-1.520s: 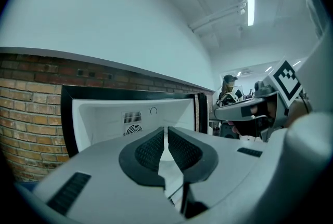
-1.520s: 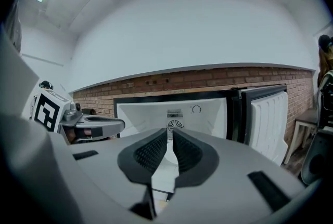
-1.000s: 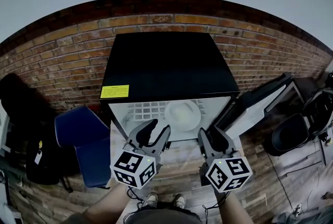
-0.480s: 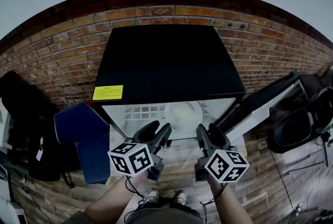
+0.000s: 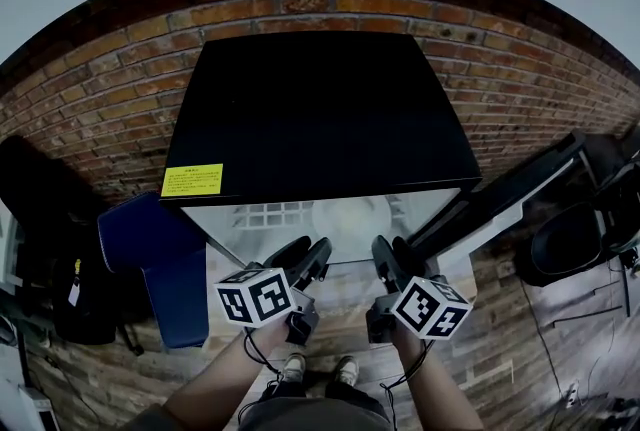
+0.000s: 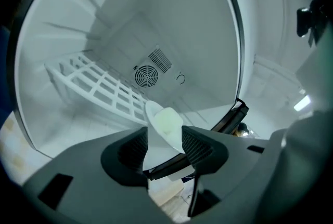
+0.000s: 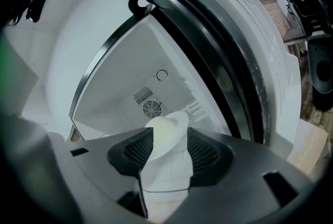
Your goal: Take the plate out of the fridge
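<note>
A white plate (image 5: 350, 217) lies on the floor of the open black fridge (image 5: 320, 109), near the middle of its white inside. My left gripper (image 5: 305, 254) and right gripper (image 5: 390, 252) hover side by side just in front of the opening, both pointing in at the plate. In the left gripper view the plate (image 6: 164, 123) shows beyond the gap of the left gripper (image 6: 162, 146), whose jaws stand apart and touch nothing. In the right gripper view the plate (image 7: 167, 132) sits likewise past the open right gripper (image 7: 169, 154).
The fridge door (image 5: 500, 204) is swung open to the right. A white wire shelf (image 6: 99, 85) lies at the left inside the fridge. A blue seat (image 5: 150, 254) stands left of the fridge, dark gear (image 5: 572, 239) at the right, and a brick wall (image 5: 100, 94) behind.
The head view has closed in on the fridge, whose top now fills more of the picture. Both grippers sit a little closer together before the opening. The plate has not moved.
</note>
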### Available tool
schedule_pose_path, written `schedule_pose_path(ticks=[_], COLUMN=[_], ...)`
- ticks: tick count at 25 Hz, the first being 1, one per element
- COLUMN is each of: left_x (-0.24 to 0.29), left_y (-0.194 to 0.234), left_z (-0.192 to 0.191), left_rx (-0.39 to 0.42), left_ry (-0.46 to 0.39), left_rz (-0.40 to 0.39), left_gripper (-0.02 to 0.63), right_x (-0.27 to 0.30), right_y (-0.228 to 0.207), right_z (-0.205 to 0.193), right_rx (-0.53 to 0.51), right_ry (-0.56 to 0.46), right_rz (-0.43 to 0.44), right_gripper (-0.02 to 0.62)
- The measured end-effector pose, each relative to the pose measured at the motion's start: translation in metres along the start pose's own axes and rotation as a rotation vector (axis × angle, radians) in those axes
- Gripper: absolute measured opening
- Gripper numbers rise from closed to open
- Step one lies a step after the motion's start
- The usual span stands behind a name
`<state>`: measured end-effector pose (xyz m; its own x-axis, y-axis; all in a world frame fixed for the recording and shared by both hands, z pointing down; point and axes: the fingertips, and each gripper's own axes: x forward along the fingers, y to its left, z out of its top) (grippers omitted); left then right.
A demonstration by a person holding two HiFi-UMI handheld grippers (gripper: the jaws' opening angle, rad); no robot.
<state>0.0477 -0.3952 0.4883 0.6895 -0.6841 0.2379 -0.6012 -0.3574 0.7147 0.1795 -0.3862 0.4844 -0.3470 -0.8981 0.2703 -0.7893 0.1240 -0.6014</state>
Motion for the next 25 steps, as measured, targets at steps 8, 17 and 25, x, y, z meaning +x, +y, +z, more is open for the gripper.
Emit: schedule_pose_path(ticks=[8,17,25], left_x=[0.015,0.031,0.036], left_y=[0.009,0.009,0.006], left_z=[-0.009,-0.021,-0.021], left_rx=[-0.285,-0.467,-0.552], left_ry=[-0.013,-0.002,-0.014], left_rz=[-0.079,-0.148,-0.213], left_gripper=[0.193,0.192,0.141], right_x=[0.014,0.03,0.038], right_y=[-0.009,-0.009,-0.001], right_z=[-0.013,-0.022,-0.029], right_rx=[0.155,0.411,0.578], right_ry=[0.002,0.012,0.018], right_rz=[0.034,0.099,0.155], right_gripper=[0.187,0.184,0.127])
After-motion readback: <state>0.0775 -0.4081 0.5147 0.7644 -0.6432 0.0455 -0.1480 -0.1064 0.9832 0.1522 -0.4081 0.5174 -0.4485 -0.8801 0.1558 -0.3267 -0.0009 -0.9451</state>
